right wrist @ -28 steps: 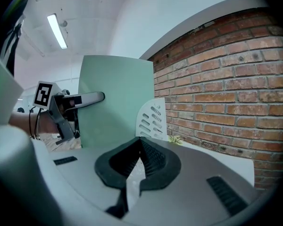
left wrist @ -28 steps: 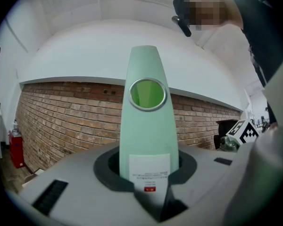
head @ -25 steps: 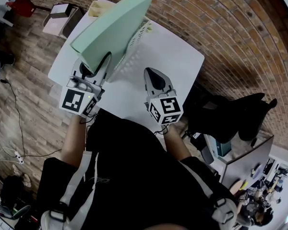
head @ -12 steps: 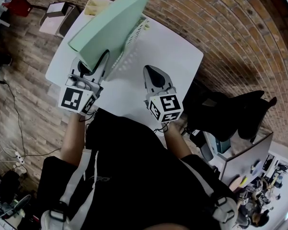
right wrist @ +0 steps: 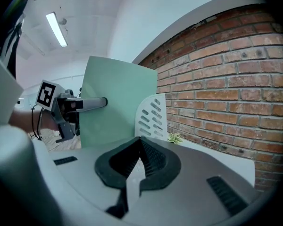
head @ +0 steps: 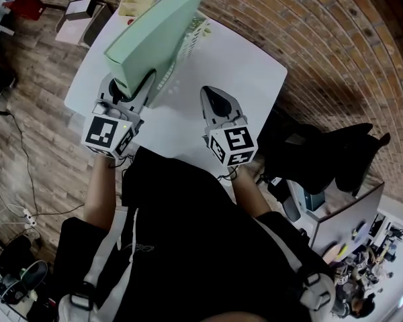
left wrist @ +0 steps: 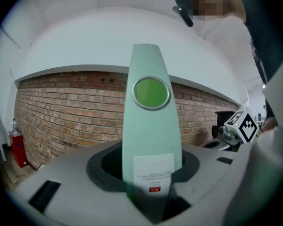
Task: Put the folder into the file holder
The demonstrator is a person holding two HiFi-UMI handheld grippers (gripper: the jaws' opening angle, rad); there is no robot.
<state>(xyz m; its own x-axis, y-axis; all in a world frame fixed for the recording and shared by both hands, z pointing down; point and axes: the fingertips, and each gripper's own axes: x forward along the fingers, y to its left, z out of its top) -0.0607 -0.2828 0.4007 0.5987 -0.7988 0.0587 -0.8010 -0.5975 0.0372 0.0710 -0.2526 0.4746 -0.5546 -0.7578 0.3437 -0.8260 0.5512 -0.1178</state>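
A thick mint-green folder point(head: 158, 35) stands on edge in the white slotted file holder point(head: 191, 35) at the table's far left. Its spine point(left wrist: 151, 121), with a round green finger hole and a white label, fills the left gripper view. My left gripper point(head: 131, 92) straddles the folder's near end. Its jaws have just been opening, and dark gaps show on both sides of the spine. My right gripper point(head: 216, 102) hovers over the table to the right of the holder, shut and holding nothing point(right wrist: 140, 142). The right gripper view shows the left gripper point(right wrist: 92, 103) at the folder's edge.
The white table point(head: 245, 72) stands against a brick wall point(head: 302, 25). A small plant point(right wrist: 175, 138) sits behind the holder. A grey box point(head: 87, 15) is on the floor past the table's left end. A black chair point(head: 322, 159) stands to the right.
The folder now stands a little steeper, with its near end shifted slightly to the right. The left gripper has barely shifted. The right gripper has stayed put.
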